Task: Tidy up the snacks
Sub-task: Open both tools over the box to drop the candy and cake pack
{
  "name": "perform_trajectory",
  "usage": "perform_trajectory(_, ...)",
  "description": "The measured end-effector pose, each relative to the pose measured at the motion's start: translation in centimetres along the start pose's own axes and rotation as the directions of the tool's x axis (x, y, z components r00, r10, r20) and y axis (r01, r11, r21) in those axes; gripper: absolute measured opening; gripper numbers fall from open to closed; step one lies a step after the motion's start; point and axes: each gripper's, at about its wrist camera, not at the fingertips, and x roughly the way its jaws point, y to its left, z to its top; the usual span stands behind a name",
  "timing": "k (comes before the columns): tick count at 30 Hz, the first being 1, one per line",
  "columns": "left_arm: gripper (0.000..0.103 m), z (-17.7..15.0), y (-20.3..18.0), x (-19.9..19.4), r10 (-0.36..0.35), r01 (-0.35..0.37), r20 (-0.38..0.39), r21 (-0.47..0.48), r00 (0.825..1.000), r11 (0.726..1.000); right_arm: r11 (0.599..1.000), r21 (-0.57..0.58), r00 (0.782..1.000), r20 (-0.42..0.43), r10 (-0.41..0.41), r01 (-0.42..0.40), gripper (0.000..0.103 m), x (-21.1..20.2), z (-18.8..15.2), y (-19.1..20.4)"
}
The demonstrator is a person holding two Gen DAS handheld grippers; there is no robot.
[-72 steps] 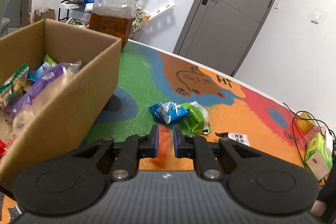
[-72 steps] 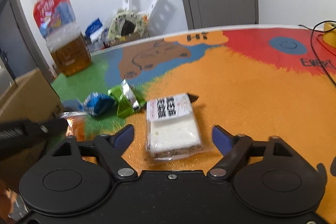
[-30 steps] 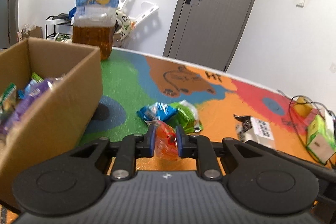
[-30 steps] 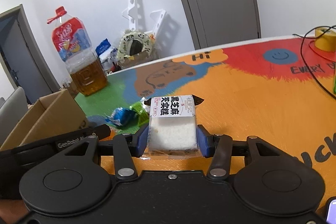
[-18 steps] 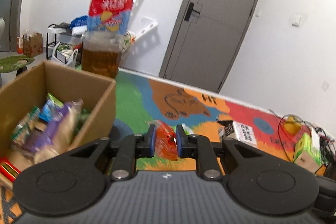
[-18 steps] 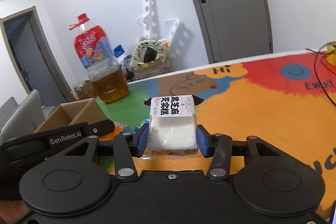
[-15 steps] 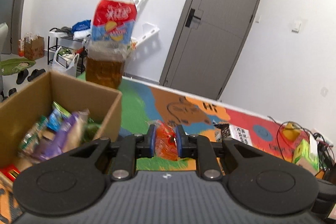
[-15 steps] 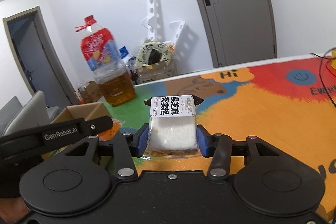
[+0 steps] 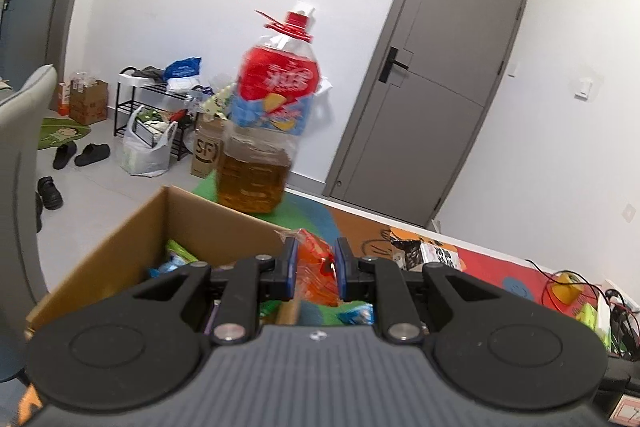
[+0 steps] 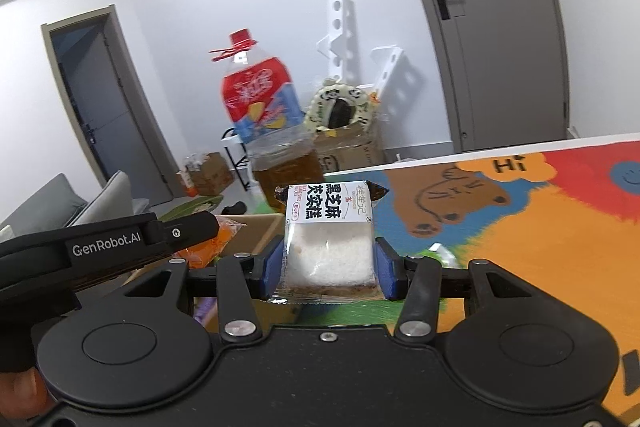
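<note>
- At far left in the left wrist view, a grey chair back (image 9: 20, 187), then bare grey floor with shoes (image 9: 80, 155) and a white bag (image 9: 146, 147) beyond the table edge.
- Just right of that, an open-topped cardboard box (image 9: 132, 231) with its far wall rising in front of the tea bottle (image 9: 266, 135); snack packets (image 9: 176, 259) inside, partly hidden behind the gripper body.
- Left gripper (image 9: 316, 269) clamped on an orange snack bag (image 9: 318, 267), both blue pads pressed against its sides, held in the air about over the box's right wall (whether inside the rim or just outside cannot be told).
- Below and right of the bag, a blue packet (image 9: 356, 315) lying on the green part of the mat (image 9: 312, 215).
- Further right, the mat's red stretch, a tangle of cables and a yellow tape roll (image 9: 566, 283) near the table's right edge.
- In the right wrist view, the left gripper's arm (image 10: 100, 251) crossing the lower left, the orange bag (image 10: 208, 247) at its tip above the box (image 10: 256, 227).
- Right gripper (image 10: 330, 269) closed on a white cake packet (image 10: 330, 247) with a black-lettered label, held clear of the table, fingers about half spread to its width.
- Tea bottle (image 10: 272, 131) standing straight behind the packet.
- To the right, open orange and red mat (image 10: 540, 227), with the grey door (image 10: 500, 27) behind.
</note>
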Motion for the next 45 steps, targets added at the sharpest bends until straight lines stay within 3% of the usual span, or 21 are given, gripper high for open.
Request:
perform_trajectory(11,0.018,1.2,4.6,0.3,0.056,-0.056,-0.001,-0.052,0.998,0.997,0.998,-0.035,0.998,-0.036,0.050,-0.051,0.047,2.2,0.0,3.9)
perform_trajectory(20,0.016,2.0,6.6,1.5,0.047,-0.049,-0.023,-0.082,0.999,0.995,0.997,-0.055,0.997,-0.059,0.053,-0.056,0.047,3.6,0.3,5.7)
perform_trajectory(33,0.020,1.9,9.5,-0.3,0.092,-0.096,-0.043,-0.103,0.995,0.990,0.997,-0.016,0.993,-0.097,0.072,-0.074,0.051,5.6,0.4,7.3)
perform_trajectory(39,0.036,1.8,10.1,-1.0,0.112,-0.117,-0.052,-0.107,0.992,0.987,0.998,-0.021,0.995,-0.077,0.055,-0.057,0.053,4.4,0.5,7.5)
perform_trajectory(45,0.065,1.4,9.5,-1.3,0.109,-0.115,-0.059,-0.104,0.992,0.988,0.999,-0.028,0.997,-0.078,0.029,-0.031,0.053,2.9,0.2,6.9)
